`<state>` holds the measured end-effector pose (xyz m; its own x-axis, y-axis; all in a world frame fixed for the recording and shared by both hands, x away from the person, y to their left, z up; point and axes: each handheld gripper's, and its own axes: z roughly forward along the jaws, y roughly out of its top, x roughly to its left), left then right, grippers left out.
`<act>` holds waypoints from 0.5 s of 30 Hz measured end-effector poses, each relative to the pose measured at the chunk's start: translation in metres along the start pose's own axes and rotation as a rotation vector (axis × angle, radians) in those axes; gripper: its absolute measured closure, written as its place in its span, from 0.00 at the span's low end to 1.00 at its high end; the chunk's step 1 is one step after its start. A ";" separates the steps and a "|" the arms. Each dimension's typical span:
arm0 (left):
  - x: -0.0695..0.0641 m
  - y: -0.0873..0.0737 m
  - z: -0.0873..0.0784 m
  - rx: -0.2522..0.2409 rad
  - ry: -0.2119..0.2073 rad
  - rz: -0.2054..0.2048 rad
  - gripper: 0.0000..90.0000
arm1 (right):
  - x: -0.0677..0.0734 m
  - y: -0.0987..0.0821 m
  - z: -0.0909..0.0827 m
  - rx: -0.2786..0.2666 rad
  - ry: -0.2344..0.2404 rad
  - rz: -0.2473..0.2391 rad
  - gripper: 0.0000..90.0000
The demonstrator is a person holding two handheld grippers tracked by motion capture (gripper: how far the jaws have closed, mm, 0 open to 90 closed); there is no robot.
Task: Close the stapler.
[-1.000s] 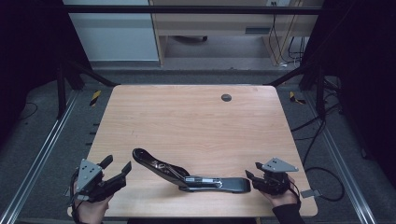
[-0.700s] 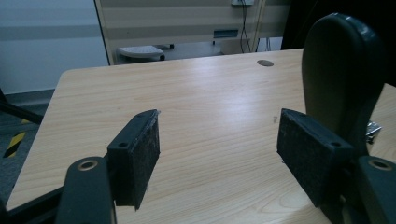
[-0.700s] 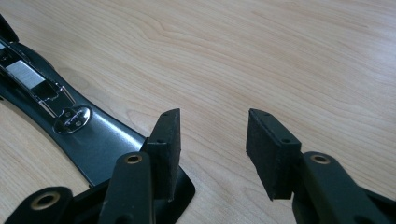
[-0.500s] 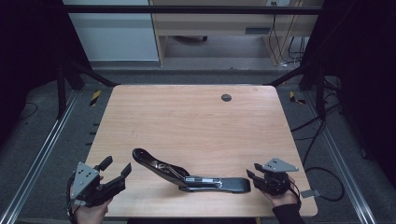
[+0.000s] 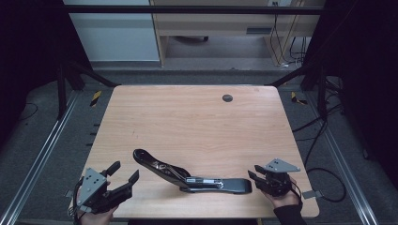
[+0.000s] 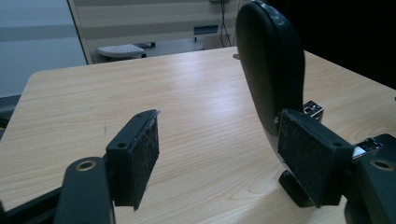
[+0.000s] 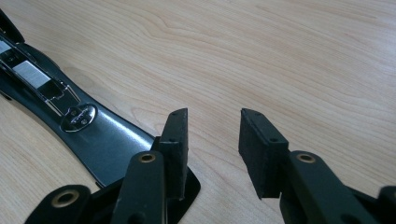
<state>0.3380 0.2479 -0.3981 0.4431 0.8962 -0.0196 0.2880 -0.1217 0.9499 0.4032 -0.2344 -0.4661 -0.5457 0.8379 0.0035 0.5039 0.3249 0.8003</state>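
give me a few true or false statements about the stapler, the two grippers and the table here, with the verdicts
1. The black stapler lies folded wide open on the table. True.
2. The left gripper is clamped on the stapler. False: its jaws stand open with nothing between them, short of the stapler's raised arm.
3. The right gripper sits at the stapler's flat end near the table's front edge. True.
4. The right gripper's jaws are pressed fully together. False: a gap shows between the pads in the right gripper view; they have just been closing, with nothing between them.
5. A small dark round spot sits at the far side of the table. True.
6. A stack of paper lies beside the stapler. False: bare wood surrounds it.
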 end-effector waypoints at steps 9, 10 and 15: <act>-0.013 0.001 0.006 0.014 -0.042 0.013 0.31 | 0.003 0.000 0.000 0.008 0.016 -0.014 0.78; -0.014 0.001 0.006 0.014 -0.043 0.013 0.31 | 0.003 0.001 -0.001 0.009 0.018 -0.012 0.79; -0.016 0.005 0.010 0.012 -0.042 0.017 0.32 | 0.003 0.000 -0.002 0.010 0.030 -0.006 0.84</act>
<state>0.3405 0.2284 -0.3961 0.4830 0.8754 -0.0172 0.2904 -0.1416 0.9464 0.4001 -0.2323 -0.4645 -0.5683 0.8227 0.0166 0.5074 0.3345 0.7941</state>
